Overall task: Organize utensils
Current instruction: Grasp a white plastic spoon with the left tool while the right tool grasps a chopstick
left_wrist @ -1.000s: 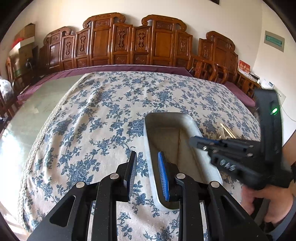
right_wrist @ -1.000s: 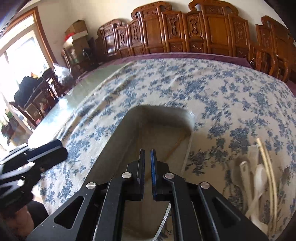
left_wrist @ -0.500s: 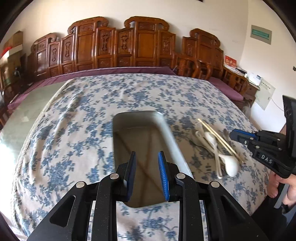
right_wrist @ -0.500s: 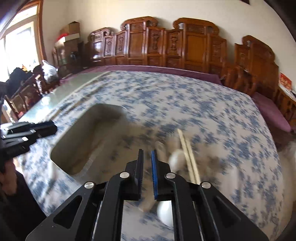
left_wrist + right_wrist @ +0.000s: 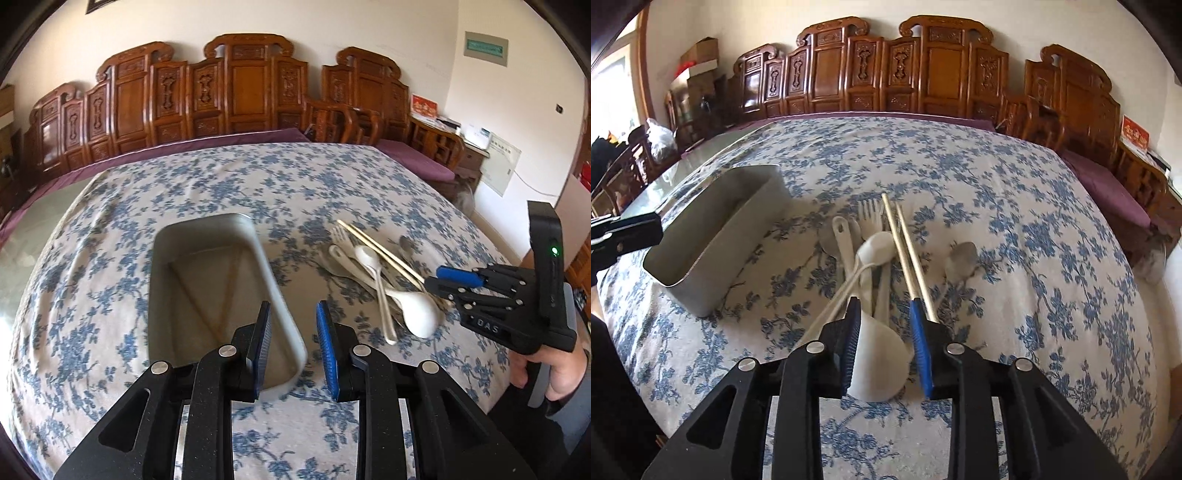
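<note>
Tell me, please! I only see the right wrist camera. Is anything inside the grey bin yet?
Observer: Yes. The left wrist view looks down into the grey bin, and two thin sticks, probably chopsticks, lie on its floor.
Operator: What's my other gripper doing?
Observer: The left gripper is open over the bin's near right corner and holds nothing.

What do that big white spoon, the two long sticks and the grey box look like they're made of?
Big white spoon: probably ceramic or melamine, going by its thick, smooth, opaque white bowl; I can't tell which.
Two long sticks: chopsticks, pale tan and matte, which suggests bamboo or wood.
Grey box: likely plastic, with thin, even, dull walls and rounded corners, though matte metal is possible.
</note>
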`<state>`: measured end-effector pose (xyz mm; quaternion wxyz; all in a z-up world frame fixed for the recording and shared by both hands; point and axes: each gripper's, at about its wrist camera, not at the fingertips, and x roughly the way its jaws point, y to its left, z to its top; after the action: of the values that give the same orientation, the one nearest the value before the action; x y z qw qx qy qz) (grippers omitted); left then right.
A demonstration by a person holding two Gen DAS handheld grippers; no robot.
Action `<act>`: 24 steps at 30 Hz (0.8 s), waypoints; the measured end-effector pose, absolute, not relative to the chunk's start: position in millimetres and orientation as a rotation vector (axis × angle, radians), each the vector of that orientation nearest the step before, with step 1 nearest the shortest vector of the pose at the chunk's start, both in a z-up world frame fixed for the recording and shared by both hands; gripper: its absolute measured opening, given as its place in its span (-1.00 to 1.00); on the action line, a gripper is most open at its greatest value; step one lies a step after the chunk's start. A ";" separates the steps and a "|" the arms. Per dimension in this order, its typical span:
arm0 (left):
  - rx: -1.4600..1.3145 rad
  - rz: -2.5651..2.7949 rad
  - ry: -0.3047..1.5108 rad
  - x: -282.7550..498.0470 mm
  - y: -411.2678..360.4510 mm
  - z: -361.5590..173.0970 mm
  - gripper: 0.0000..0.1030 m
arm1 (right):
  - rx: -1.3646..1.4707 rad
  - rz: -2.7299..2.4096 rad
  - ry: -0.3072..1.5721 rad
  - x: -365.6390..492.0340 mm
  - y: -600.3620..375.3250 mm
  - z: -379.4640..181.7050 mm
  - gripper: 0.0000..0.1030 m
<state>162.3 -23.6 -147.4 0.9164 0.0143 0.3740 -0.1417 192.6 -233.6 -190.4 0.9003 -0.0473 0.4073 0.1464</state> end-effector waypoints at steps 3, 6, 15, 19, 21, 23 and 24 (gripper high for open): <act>0.037 -0.319 0.781 162.0 -33.5 -150.0 -0.55 | -0.096 0.280 0.846 196.8 -243.0 -194.9 -0.39; 0.041 -0.334 0.792 163.7 -42.7 -151.5 -0.55 | -0.071 0.269 0.859 204.5 -254.2 -199.8 -0.38; 0.062 -0.349 0.825 181.7 -65.5 -158.0 -0.55 | -0.047 0.314 0.927 232.8 -266.7 -216.1 -0.44; 0.065 -0.362 0.851 196.3 -80.1 -166.0 -0.55 | -0.061 0.325 0.942 239.2 -265.9 -219.1 -0.56; 0.062 -0.372 0.869 204.1 -88.3 -171.7 -0.55 | -0.051 0.321 0.953 242.2 -269.4 -221.1 -0.57; 0.065 -0.380 0.879 209.0 -94.4 -176.1 -0.55 | -0.031 0.323 0.968 244.5 -274.2 -223.1 -0.57; 0.068 -0.383 0.885 212.0 -98.5 -179.1 -0.55 | -0.024 0.327 0.973 245.5 -275.9 -224.0 -0.57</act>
<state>212.0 -98.5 -179.1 0.8854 0.0329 0.4255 -0.1844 245.5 -275.9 -224.0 0.8711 -0.0115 0.4655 0.1563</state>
